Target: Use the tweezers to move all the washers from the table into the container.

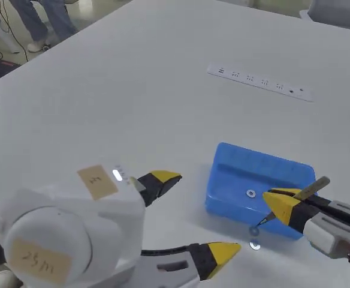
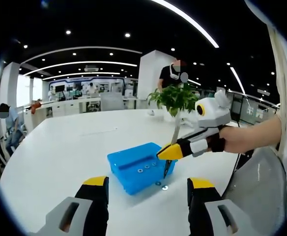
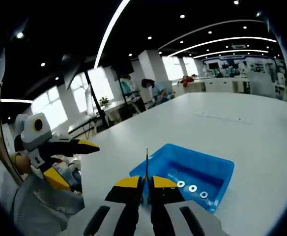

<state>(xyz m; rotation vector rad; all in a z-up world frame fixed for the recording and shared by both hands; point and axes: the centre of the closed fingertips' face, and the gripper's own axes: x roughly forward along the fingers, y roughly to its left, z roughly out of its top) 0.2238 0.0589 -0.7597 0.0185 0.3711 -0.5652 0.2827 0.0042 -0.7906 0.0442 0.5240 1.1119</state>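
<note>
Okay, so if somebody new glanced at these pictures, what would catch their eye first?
The bright blue container on the white table, with three washers lying inside. At its near edge the right tongs grip the tweezers, tips pointing down at two loose washers on the table. The left tongs hang open, yellow-tipped, lower left in the head view.

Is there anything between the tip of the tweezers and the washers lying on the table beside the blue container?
Nothing visible. The tweezers in the right gripper point down at the washers; only the near wall of the container stands between them and its inside.
</note>
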